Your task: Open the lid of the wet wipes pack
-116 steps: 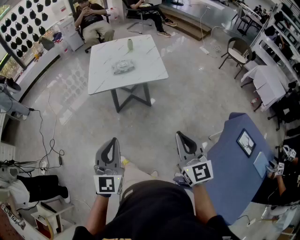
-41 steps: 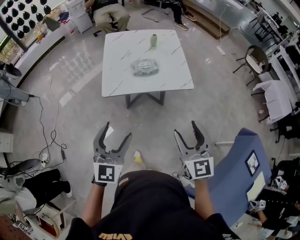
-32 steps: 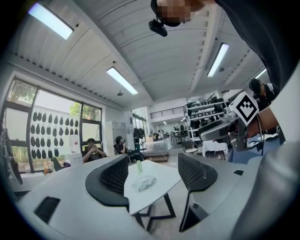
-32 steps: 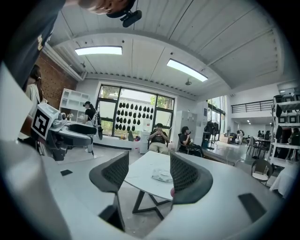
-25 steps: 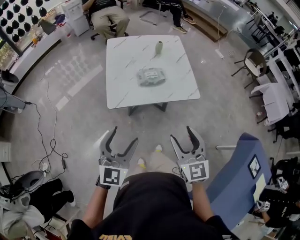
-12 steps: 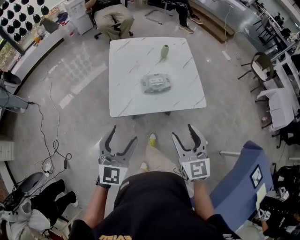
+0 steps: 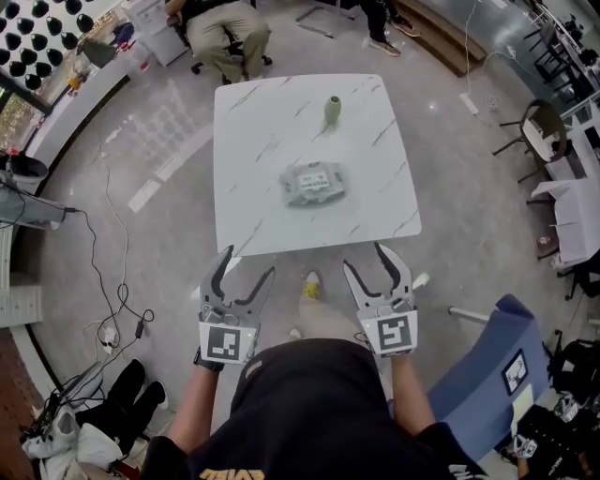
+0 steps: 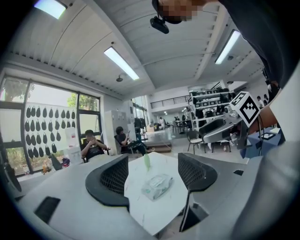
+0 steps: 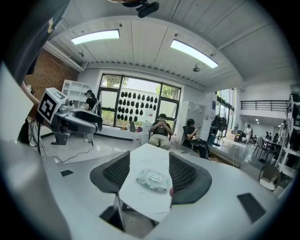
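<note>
Head view first: the wipes pack [image 7: 316, 184] is seen lying flat near the middle of the white worktop [image 7: 262, 216], its top flap down; a green bottle [image 7: 332, 111] is stood upright beyond it, toward the far edge, apart from the pack; nothing else is carried on the marbled surface. The left hand-held gripper [image 7: 248, 261] and the right hand-held gripper [image 7: 363, 256] are held side by side over the floor, just short of the worktop's near edge and well apart from the pack. Over to the left gripper view: the jaws are spread wide and nothing is gripped; the pack and bottle are framed far off in the gap. Right gripper view now: the jaws are likewise held apart and empty, with the pack lined up between them at a distance. A blue chair [image 7: 487, 366] is placed to the right; cables [image 7: 117, 281] are trailed across the floor on the left; a seated person [image 7: 225, 28] is glimpsed beyond the far edge.
</note>
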### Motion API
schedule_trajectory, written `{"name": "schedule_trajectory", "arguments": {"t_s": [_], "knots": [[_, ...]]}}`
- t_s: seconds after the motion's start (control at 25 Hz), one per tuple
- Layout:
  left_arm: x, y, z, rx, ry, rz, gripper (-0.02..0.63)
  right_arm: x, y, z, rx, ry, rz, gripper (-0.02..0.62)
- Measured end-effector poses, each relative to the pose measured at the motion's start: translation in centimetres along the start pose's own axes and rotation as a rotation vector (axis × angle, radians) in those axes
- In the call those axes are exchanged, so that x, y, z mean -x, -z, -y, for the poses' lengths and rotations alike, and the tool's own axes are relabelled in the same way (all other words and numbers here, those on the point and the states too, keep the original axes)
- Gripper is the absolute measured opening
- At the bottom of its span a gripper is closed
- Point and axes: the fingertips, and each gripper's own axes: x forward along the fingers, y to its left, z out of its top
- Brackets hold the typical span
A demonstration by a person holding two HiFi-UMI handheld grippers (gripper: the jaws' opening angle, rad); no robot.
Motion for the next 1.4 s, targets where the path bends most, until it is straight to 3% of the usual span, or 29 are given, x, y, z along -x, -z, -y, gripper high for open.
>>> {"name": "schedule_trajectory", "arguments": {"t_s": [0.24, 0.48, 0.68, 1.12, 1.2, 1.28, 1.4], "knots": [[-6.1, -1.6, -0.5, -0.100, 0.040, -0.053, 0.344, -4.9, 1.9, 3.5, -0.032, -0.063, -0.033, 0.250], [-11.3, 0.4, -1.0, -0.053, 0.053, -0.106, 0.344, -9.8, 4.9, 4.7, 0.038, -0.122, -0.089, 0.245], [-15.5, 6.0, -3.0, -0.001, 0.062, -0.186, 0.339, -14.1, 7.6, 4.9, 0.130, -0.153, -0.150, 0.238], [-22.6, 19.4, -2.7, 0.159, 0.122, -0.301, 0.306, -22.4, 14.2, 1.7, 0.324, -0.234, -0.241, 0.215], [-23.8, 21.3, -2.4, 0.156, 0.147, -0.327, 0.286, -24.0, 15.6, 1.0, 0.340, -0.250, -0.259, 0.210], [-24.8, 22.9, -2.1, 0.138, 0.170, -0.349, 0.162, -25.4, 16.9, 0.5, 0.367, -0.258, -0.272, 0.209], [-26.0, 24.9, -2.0, 0.136, 0.168, -0.372, 0.066, -27.1, 18.5, 0.2, 0.409, -0.264, -0.289, 0.193]]}}
